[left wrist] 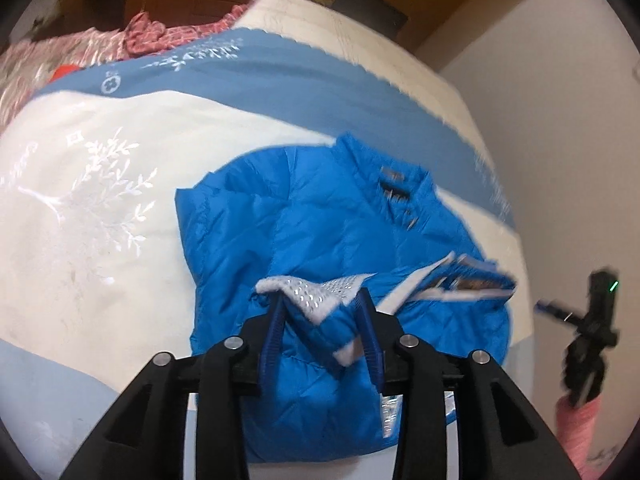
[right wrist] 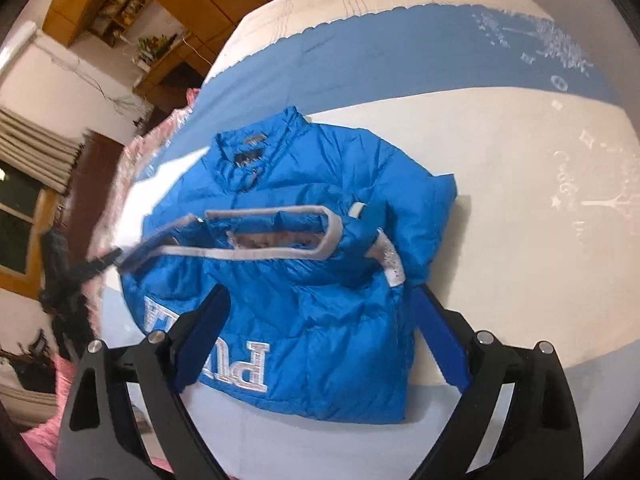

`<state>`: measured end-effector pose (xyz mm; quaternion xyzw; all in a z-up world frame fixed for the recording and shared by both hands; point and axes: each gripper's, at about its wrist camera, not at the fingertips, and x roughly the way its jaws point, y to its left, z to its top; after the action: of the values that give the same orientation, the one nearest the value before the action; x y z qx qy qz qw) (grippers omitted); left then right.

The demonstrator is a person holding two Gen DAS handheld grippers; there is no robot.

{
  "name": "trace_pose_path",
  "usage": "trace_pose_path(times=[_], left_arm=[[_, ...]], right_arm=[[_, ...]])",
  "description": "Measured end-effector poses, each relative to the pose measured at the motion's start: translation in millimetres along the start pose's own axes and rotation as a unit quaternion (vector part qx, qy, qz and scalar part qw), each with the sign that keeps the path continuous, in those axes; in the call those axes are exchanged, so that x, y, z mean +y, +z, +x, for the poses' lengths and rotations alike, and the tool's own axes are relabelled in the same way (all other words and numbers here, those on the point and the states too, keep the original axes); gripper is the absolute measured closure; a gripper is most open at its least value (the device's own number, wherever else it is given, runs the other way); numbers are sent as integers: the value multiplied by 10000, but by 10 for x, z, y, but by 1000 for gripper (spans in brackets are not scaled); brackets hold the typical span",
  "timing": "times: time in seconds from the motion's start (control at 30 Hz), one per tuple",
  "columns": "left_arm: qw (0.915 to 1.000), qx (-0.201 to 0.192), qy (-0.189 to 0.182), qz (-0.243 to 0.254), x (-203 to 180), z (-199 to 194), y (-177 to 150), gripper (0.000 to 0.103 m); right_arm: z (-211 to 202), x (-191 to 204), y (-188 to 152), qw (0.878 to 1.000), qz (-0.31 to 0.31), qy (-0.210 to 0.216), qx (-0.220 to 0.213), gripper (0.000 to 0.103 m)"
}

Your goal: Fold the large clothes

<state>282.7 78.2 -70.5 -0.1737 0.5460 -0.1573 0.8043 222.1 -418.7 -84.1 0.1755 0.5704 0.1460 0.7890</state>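
Black linkages and blue fingers of the left tool (left wrist: 322, 300) fill the bottom of its own view, jaws partly parted. A white, silver-dotted cuff (left wrist: 316, 290) of the blue puffer jacket (left wrist: 304, 216) lies between the fingers; blur hides whether the pads press on it, so grip cannot be told. Right tool (right wrist: 320, 300) stands with jaws spread wide above the jacket's lower part, nothing clamped between them.

Jacket lies on the bed (right wrist: 500, 208), on the white field of a white-and-blue bedspread (left wrist: 100, 200), collar (right wrist: 256, 148) toward the bedspread's darker blue band. Sleeves are folded across the chest, a grey-white trimmed edge (right wrist: 276, 234) running over the jacket's middle. White embroidered letters (right wrist: 236, 368) sit on the jacket just below that edge, nearest the right tool.

Beyond the jacket's collar, at the far end of the bed, pink patterned cloth (left wrist: 160, 36) is heaped. Wooden cabinets (right wrist: 160, 8) stand behind the bed.
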Motion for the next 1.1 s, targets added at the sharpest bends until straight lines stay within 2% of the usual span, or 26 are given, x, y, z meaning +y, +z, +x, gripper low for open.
trace_pose_path(times=[0.07, 0.17, 0.27, 0.37, 0.5, 0.57, 0.6, 0.63, 0.67, 0.7, 0.8, 0.93, 1.1], left_arm=[[9990, -313, 296, 78, 9, -123, 20, 56], [9964, -429, 593, 420, -51, -162, 48, 54], [9909, -278, 894, 962, -184, 8, 35, 48], [9837, -102, 1244, 1295, -225, 283, 29, 48], [9724, 29, 1615, 1683, -261, 619, 32, 48], [9693, 67, 1631, 1841, -296, 724, 32, 48], [9668, 62, 1704, 1905, -311, 758, 30, 49], [9651, 34, 1750, 1950, -328, 768, 29, 58], [9642, -15, 1774, 1973, -341, 763, 34, 70], [9650, -42, 1757, 1947, -348, 750, 45, 77], [9690, -267, 1622, 1841, -369, 628, 95, 86], [9694, -584, 1587, 1779, -458, 491, 208, 88], [9679, -954, 1649, 1640, -579, 425, 542, 88]], right_arm=[[68, -1, -18, 10000, -44, -72, 53, 11], [158, 19, -18, 9997, -166, -151, 57, 11], [265, 57, 26, 9989, -354, -293, 42, 11], [439, 95, 80, 9978, -549, -326, 186, 11], [689, 139, 130, 9946, -778, -600, 330, 13], [750, 155, 158, 9928, -882, -770, 269, 29], [767, 150, 175, 9909, -911, -959, 237, 48], [766, 128, 194, 9905, -890, -1028, 207, 67], [759, 99, 205, 9915, -841, -977, 193, 74], [731, 56, 223, 9941, -740, -777, 172, 83], [611, 25, 262, 9947, -739, -716, -14, 89], [433, 31, 414, 9960, -643, -554, -282, 90], [353, 43, 793, 9960, -479, -537, -528, 90]])
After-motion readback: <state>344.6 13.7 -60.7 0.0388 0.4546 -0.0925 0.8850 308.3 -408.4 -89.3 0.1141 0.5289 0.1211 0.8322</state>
